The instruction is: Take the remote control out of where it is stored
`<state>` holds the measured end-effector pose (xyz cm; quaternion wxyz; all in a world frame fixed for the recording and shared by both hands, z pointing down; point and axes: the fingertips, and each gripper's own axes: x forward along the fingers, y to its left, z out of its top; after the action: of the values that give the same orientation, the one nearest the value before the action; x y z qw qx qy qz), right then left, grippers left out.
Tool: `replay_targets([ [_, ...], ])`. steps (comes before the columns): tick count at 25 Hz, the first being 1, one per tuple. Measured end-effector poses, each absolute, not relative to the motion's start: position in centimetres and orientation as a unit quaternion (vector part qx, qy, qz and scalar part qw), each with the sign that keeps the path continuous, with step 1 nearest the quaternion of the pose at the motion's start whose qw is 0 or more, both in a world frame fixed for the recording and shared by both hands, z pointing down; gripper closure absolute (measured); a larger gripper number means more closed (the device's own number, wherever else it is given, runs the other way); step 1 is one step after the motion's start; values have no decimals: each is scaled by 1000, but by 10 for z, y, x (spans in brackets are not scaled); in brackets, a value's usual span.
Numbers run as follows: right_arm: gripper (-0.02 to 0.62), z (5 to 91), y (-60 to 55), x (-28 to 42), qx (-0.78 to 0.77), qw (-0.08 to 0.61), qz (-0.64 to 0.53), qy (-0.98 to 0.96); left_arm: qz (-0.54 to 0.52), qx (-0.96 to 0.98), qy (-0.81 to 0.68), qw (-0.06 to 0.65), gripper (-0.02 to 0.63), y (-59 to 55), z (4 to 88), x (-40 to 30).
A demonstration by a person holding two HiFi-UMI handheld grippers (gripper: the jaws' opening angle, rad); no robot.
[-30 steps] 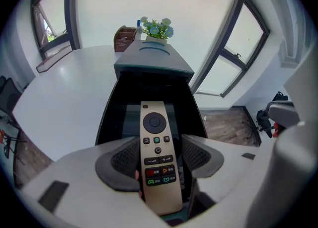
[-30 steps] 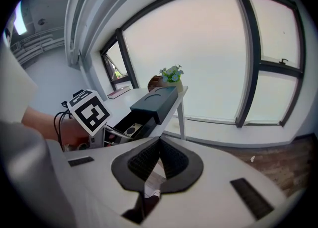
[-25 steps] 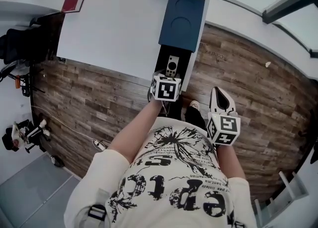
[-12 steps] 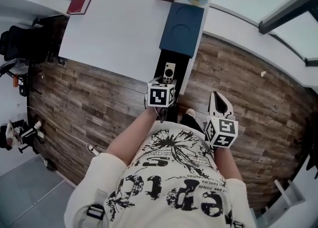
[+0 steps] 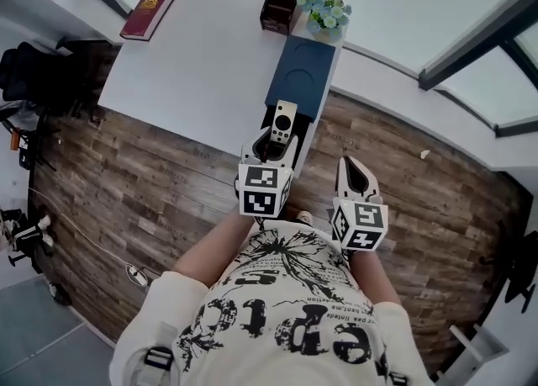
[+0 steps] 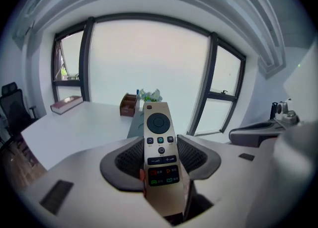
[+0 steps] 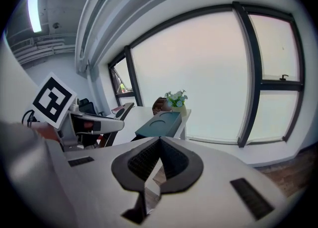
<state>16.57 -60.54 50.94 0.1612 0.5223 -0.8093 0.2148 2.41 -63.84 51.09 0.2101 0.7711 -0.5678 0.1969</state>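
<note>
The remote control [image 5: 281,121] is a slim gold-beige bar with a round black pad and coloured buttons. My left gripper [image 5: 271,142] is shut on its lower half, and its top end sticks out past the jaws over the desk's front edge. In the left gripper view the remote [image 6: 160,122] stands upright between the dark pads [image 6: 125,160], raised above the desk. The open dark drawer [image 5: 294,134] is mostly hidden under that gripper. My right gripper [image 5: 348,163] hangs to the right over the wooden floor, its jaws [image 7: 159,140] shut and empty.
The white desk [image 5: 193,56] carries a blue mat [image 5: 301,76], a red book [image 5: 147,13], a brown holder [image 5: 279,7] and a flower pot [image 5: 324,10]. A black chair [image 5: 34,73] stands at the left. Large windows [image 6: 149,58] lie beyond the desk.
The left gripper has come up and back toward the person with the remote, which now sits above the drawer. The right gripper has kept its place beside it.
</note>
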Motion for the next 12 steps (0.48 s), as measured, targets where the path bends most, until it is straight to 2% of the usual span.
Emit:
replay_targets([
  [6, 592, 468, -618, 153, 524, 127, 175, -824, 122, 798, -584, 81, 387, -643, 419, 33],
  [12, 592, 420, -628, 140, 523, 94, 114, -839, 61, 822, -564, 46, 386, -641, 364, 39],
])
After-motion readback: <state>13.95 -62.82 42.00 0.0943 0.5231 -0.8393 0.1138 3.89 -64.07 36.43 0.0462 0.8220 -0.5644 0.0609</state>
